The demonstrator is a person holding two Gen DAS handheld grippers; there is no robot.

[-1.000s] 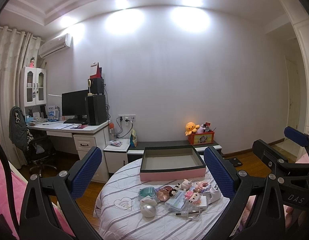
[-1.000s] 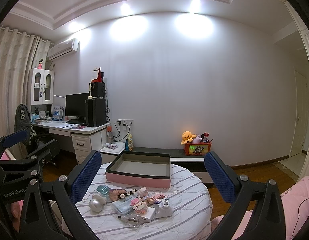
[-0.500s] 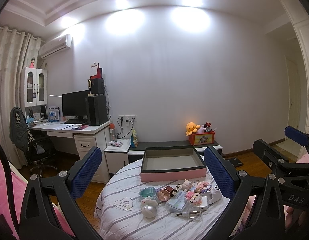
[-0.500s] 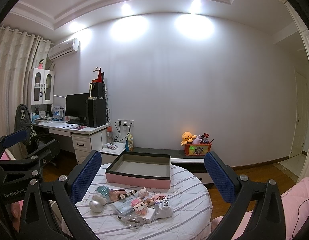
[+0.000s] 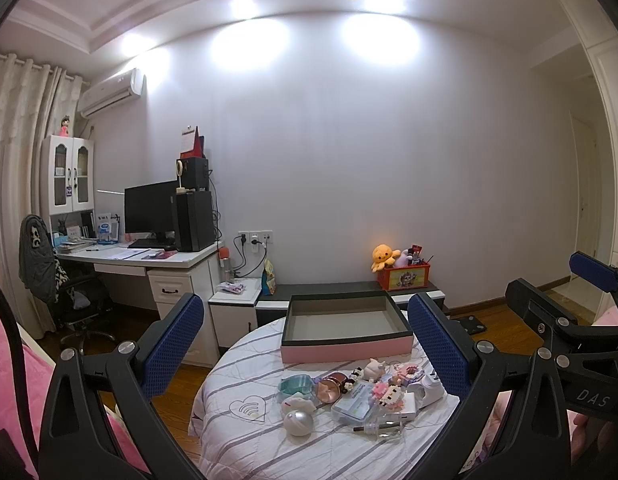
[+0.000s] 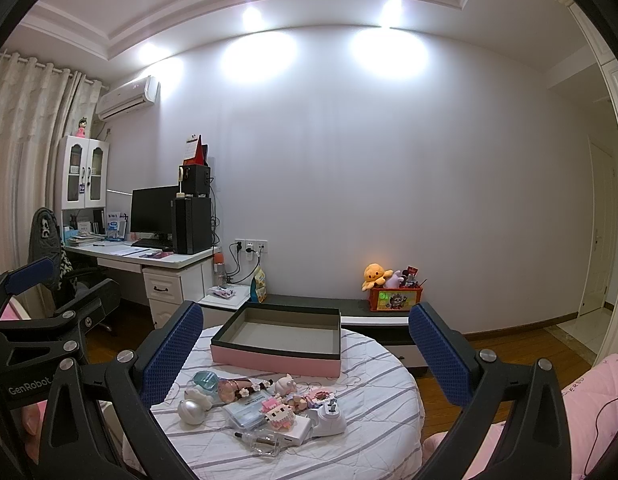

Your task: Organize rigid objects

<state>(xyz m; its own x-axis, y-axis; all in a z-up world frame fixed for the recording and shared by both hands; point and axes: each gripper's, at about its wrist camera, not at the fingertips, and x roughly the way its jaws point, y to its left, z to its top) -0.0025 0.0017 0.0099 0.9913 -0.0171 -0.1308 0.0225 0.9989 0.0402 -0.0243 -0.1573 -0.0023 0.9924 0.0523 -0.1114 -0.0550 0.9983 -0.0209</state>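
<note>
the left gripper (image 5: 305, 344) and right gripper (image 6: 305, 354) both hang spread wide with nothing between their blue pads, above a round striped-cloth table (image 6: 373, 432). small trinkets (image 6: 265, 404) lie clustered just before a shallow pink-sided box (image 6: 275, 358).

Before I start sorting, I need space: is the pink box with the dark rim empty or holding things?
Empty. Both views show only bare grey floor inside the pink box with the dark rim; the small items lie on the striped tablecloth in front.
</note>
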